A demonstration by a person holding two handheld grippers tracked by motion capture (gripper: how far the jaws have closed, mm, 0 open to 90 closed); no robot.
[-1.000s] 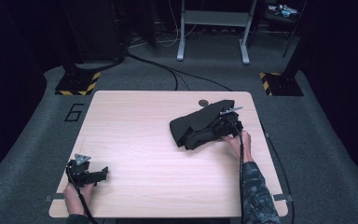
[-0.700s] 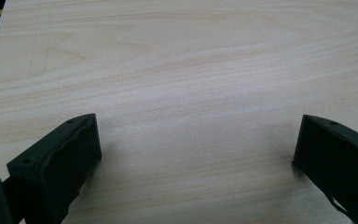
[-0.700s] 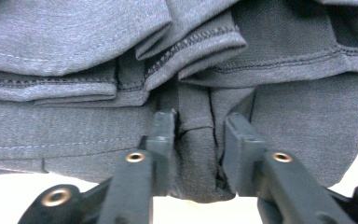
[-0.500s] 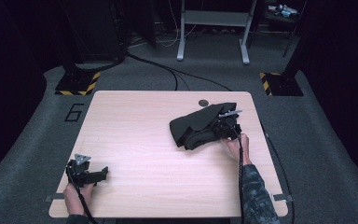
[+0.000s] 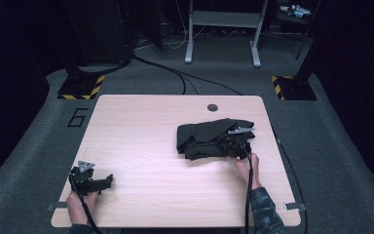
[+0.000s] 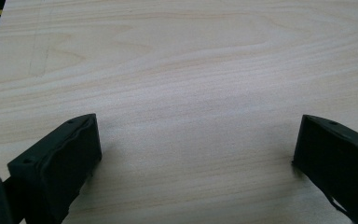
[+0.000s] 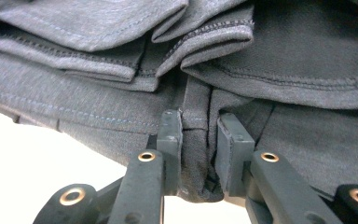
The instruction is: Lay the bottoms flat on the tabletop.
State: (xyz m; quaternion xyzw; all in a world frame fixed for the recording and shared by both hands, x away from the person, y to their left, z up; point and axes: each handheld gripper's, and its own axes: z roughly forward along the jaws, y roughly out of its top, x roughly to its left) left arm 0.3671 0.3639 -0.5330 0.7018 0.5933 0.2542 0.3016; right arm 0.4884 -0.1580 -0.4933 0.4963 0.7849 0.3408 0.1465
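Here right gripper (image 7: pixel 199 140) pinches garment (image 5: pixel 207 138) edge; left gripper (image 6: pixel 196 154) gapes over bare table (image 5: pixel 141 126)

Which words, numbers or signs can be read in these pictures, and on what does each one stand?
"6": a dark numeral on the grey floor, beside the far left corner of the table.
Yellow and black warning stripes, without words, mark two black bases on the floor beyond the table.
No readable text stands on the folded dark garment, the left gripper or the right gripper.
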